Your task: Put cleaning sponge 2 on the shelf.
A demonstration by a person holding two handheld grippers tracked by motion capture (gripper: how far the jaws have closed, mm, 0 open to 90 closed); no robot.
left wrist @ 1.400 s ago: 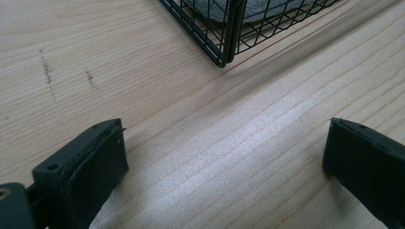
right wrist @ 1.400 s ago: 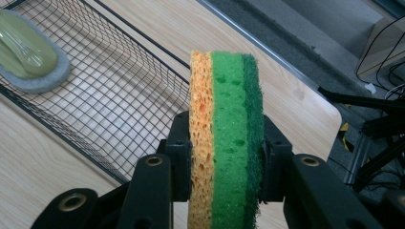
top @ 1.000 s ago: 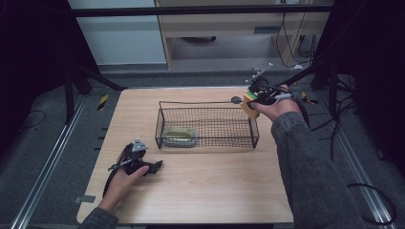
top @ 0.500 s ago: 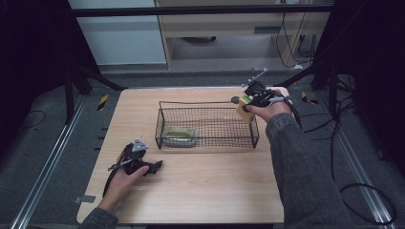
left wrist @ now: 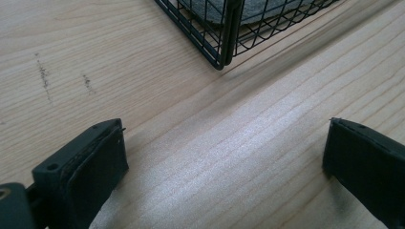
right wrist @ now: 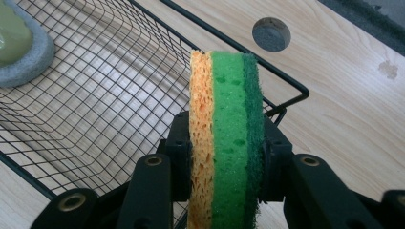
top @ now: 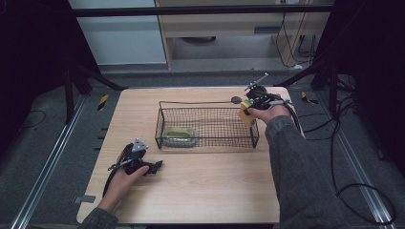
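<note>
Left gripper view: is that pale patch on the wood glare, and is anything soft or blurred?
Left gripper view: yes, glare on the table; the basket corner is slightly soft. Right gripper view: the sponge is sharp. High view: dark surroundings, evenly lit tabletop.

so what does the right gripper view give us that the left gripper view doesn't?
Right gripper view: the right claw shut on a sponge with orange, light green and dark green layers, held on edge above the wire basket's corner; a green-and-grey pad lying in the basket; a round hole in the tabletop.

Left gripper view: the left claw open and holding nothing, low over bare wood, facing a basket corner from outside.

Shared: the black wire basket and the light wooden table.
</note>
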